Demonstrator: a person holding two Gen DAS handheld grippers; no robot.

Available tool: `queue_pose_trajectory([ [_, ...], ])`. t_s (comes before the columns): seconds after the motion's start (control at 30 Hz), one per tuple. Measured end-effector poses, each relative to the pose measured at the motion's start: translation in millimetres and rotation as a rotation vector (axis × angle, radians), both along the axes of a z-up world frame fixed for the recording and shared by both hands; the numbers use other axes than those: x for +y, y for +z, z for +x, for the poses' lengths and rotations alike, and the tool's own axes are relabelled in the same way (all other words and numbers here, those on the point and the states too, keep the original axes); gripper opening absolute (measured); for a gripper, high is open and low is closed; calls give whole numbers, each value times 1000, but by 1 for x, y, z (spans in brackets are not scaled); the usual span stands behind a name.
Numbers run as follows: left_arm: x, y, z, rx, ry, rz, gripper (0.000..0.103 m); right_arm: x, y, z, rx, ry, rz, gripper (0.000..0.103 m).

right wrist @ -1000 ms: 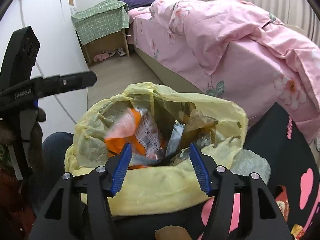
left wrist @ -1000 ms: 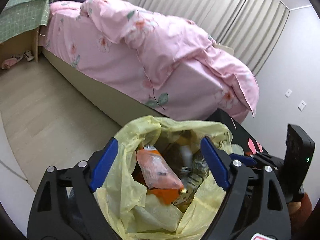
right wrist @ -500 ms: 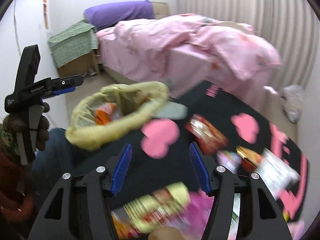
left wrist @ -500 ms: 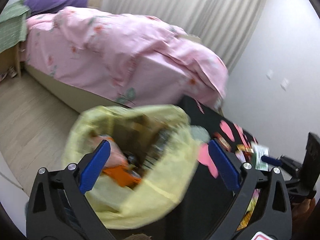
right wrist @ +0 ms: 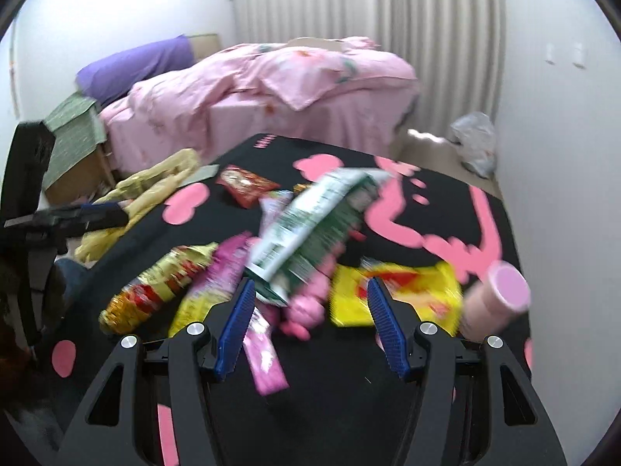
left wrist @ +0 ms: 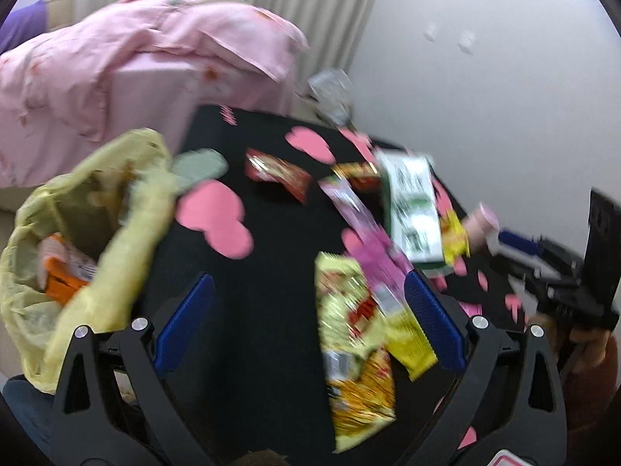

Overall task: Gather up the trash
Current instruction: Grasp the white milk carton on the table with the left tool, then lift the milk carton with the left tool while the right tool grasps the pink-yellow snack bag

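A yellow trash bag [left wrist: 89, 240] holding wrappers sits at the left edge of a black table with pink shapes [left wrist: 248, 310]; it also shows in the right wrist view [right wrist: 151, 198]. Loose wrappers lie on the table: a green-white packet [right wrist: 310, 229], a red packet [right wrist: 246, 186], a yellow-red bag [right wrist: 155, 287], a pink wrapper [right wrist: 264, 353], a yellow packet [right wrist: 396, 291] and a pink cup [right wrist: 493, 303]. My left gripper [left wrist: 306, 326] is open and empty above the table. My right gripper [right wrist: 310, 326] is open and empty over the wrapper pile.
A bed with a pink quilt [right wrist: 279, 89] stands behind the table. A crumpled clear bag [right wrist: 475, 143] lies on the floor by the wall. A green-covered bedside box [right wrist: 70, 132] is at far left. Both views are motion-blurred.
Both grippers swung away from the yellow trash bag, rightward over the black table, and now face the scattered wrappers. Both stayed open.
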State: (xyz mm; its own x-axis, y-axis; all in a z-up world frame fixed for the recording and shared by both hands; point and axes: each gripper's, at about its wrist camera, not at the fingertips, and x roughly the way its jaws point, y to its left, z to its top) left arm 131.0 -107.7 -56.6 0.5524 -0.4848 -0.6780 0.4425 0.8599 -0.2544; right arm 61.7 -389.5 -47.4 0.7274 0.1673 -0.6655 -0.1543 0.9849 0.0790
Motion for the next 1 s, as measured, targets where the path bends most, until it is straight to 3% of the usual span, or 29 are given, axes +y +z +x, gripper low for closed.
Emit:
queue_pose_trajectory([
  [0.13,-25,-15,-8,66,-64,78,94,-8,-14,-12,40,-45,15,57],
  [0.37,-34,-12,-14,40,-62,116,94,6,-21,-27,21,-40,-56,57],
  [0.5,-33,0,-4,20,-77,53,94,5,-22,-27,21,-33,-28,57],
  [0.63,-54,21,26,31,-202,-62,94,0,-23,-28,13,-66,-40,57],
  [0.7,-73,28,38,25,-257,-66,94,-6,-24,-32,8,-100,-37,57],
  [0.83,-132,23,78,36,-279,48,92,-22,-27,-39,15,-128,28,57],
  [0.9,-157,10,95,67,-268,108,73,-30,-29,-43,23,-143,49,57],
  [1.0,-183,-14,121,177,-289,154,68,-40,-33,-50,24,-174,62,57],
])
